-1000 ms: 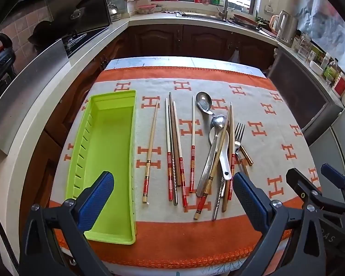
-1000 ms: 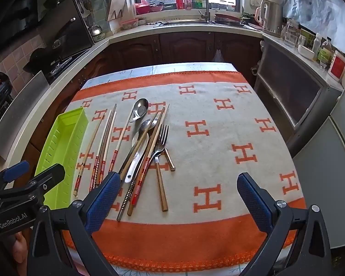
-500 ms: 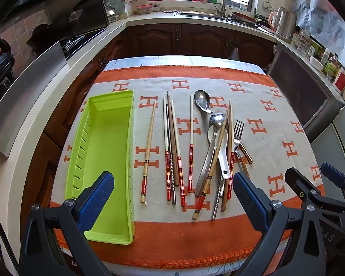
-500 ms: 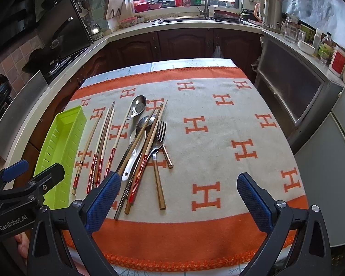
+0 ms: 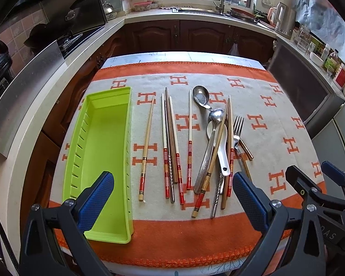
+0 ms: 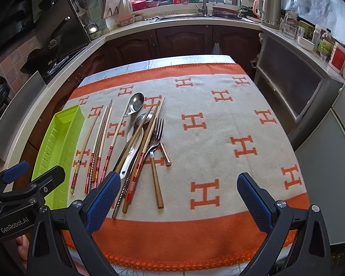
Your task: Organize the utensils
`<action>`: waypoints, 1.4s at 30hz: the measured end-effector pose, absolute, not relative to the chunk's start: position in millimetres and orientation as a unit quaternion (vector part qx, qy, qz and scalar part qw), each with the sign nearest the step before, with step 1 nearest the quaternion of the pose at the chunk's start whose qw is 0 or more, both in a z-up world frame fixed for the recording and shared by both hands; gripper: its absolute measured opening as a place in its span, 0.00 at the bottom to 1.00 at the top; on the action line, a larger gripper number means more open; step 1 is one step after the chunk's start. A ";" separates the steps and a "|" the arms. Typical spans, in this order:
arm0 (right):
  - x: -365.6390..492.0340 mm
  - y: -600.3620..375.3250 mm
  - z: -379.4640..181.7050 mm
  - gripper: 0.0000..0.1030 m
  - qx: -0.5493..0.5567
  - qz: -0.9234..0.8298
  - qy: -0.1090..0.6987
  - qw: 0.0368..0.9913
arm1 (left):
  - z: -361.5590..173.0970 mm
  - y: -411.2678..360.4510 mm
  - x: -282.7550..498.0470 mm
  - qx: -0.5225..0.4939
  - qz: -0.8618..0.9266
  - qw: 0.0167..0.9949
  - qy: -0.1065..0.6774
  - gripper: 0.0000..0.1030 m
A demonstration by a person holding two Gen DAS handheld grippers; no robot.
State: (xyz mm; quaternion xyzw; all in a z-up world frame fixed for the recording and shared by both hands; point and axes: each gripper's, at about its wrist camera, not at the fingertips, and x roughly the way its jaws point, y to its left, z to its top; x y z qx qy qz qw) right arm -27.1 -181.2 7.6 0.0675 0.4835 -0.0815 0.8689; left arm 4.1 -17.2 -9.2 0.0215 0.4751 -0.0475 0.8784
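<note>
Hovering over the near edge of the bench (image 5: 195,248), I hold both sets of fingers spread wide, gripping nothing: left gripper (image 5: 172,203), right gripper (image 6: 177,203). The green tray (image 5: 103,142) lies at nine o'clock from the utensils and looks empty. Beside it the loose chopsticks (image 5: 170,147) lie roughly parallel: light, stiff, thin, likely to roll on the blanket (image 5: 276,105), so I would pinch one near its red banded end. At three o'clock sits a crossed heap: metal spoons (image 5: 201,96), a white ceramic spoon (image 5: 223,151) that looks breakable, a fork (image 5: 238,126). Metal handles seem slick; I would lift the top pieces first.
</note>
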 end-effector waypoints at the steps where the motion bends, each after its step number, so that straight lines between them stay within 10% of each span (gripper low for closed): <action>1: -27.3 -180.6 7.1 0.99 0.067 -0.082 0.484 0.869 | -9.4 -17.2 4.1 0.022 -0.047 0.878 0.475 0.99; 42: -33.0 -182.2 0.6 0.99 0.087 -0.075 0.491 0.864 | -17.0 -22.0 3.2 0.020 -0.051 0.863 0.501 0.99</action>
